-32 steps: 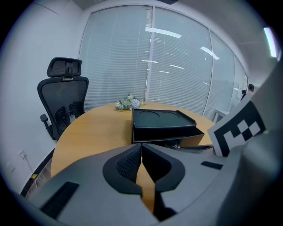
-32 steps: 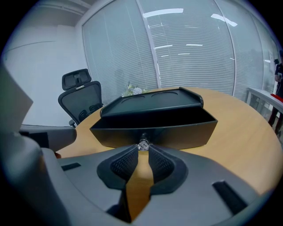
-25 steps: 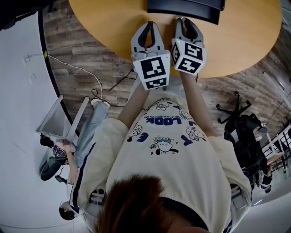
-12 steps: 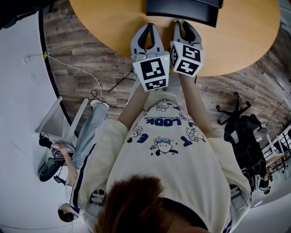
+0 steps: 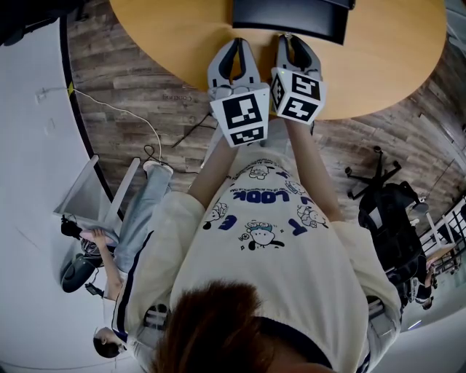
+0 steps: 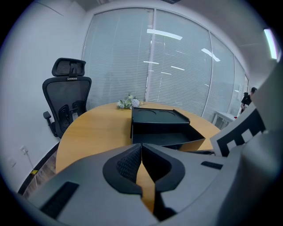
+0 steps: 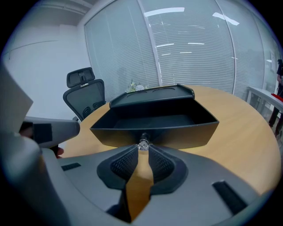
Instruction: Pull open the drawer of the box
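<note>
The black box (image 5: 291,14) stands on the round wooden table (image 5: 386,65), with its drawer (image 7: 154,128) pulled out towards me. My right gripper (image 5: 293,38) reaches the drawer front; in the right gripper view its jaws (image 7: 143,148) are shut on the small clear drawer knob (image 7: 143,144). The left gripper (image 5: 236,42) hovers beside it over the table edge, shut with nothing between its fingers (image 6: 141,148). From the left gripper view the box (image 6: 154,117) and the open drawer (image 6: 177,137) lie ahead and a little to the right.
A black office chair (image 6: 66,101) stands at the table's far left side, and a small bunch of flowers (image 6: 128,103) sits behind the box. Another chair (image 5: 389,211) is on the floor at right. A person (image 5: 109,248) sits low at left near a cable (image 5: 124,113).
Both grippers have drifted very slightly up and left in the head view. The drawer stays open and the right gripper keeps its hold on the knob.
</note>
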A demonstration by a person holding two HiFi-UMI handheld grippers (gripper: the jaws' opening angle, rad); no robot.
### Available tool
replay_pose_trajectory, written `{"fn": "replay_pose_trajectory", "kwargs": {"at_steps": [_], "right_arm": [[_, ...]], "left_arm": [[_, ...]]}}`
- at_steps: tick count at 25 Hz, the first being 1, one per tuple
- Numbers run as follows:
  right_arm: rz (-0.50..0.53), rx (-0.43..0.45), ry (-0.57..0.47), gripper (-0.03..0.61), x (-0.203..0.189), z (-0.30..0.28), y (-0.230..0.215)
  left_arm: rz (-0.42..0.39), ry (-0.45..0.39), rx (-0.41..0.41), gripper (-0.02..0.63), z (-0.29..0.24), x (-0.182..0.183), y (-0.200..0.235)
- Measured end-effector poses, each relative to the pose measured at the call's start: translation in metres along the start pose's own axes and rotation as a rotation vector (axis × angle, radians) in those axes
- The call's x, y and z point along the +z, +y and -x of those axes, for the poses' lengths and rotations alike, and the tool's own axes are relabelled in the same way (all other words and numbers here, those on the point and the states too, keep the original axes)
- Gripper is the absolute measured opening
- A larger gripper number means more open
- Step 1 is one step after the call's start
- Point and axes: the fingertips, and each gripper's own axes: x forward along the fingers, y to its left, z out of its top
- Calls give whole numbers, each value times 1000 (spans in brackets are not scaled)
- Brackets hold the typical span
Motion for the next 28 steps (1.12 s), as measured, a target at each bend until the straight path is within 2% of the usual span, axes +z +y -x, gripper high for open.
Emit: {"fn": "replay_pose_trajectory", "kwargs": {"at_steps": [28], "right_arm": [[-27,20,25,87,-22,16,7]], "left_arm": [[-4,4,-3,18,7,-8,-3]]}}
